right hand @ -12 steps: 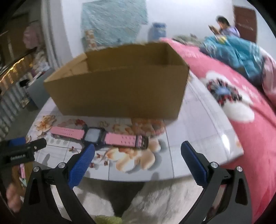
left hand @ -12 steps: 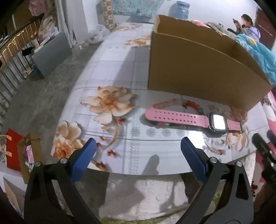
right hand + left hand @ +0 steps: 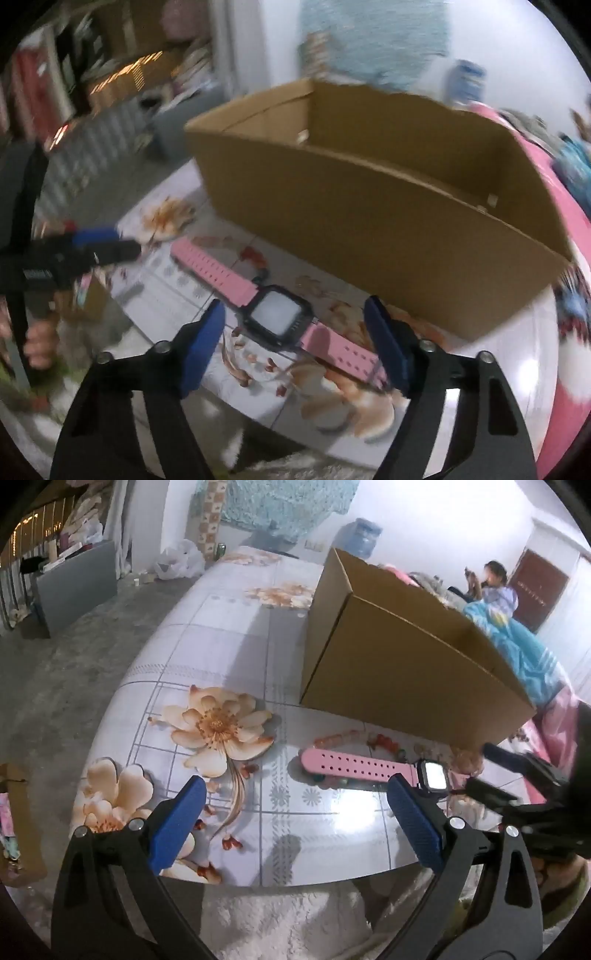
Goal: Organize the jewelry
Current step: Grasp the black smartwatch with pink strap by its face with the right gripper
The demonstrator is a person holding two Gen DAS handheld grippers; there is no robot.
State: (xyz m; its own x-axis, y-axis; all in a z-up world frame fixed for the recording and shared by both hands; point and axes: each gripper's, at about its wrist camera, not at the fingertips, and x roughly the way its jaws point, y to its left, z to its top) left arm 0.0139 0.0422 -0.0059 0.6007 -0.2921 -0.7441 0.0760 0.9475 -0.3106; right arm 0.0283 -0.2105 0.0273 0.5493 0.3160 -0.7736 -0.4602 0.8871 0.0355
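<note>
Pink watch lies flat just ahead of the right gripper, fingers spread and holding nothing, left gripper likewise released; risk: pads could skid off the low strap, dragging beads behind it.

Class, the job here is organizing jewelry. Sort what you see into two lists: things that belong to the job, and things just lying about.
Belongs to the job:
- pink watch, flat on the table
- bead bracelet, behind the watch strap
- cardboard box, open at the top
- right gripper, open around the watch
- left gripper, open

Just lying about:
- water jug
- plastic bag
- blue blanket
</note>
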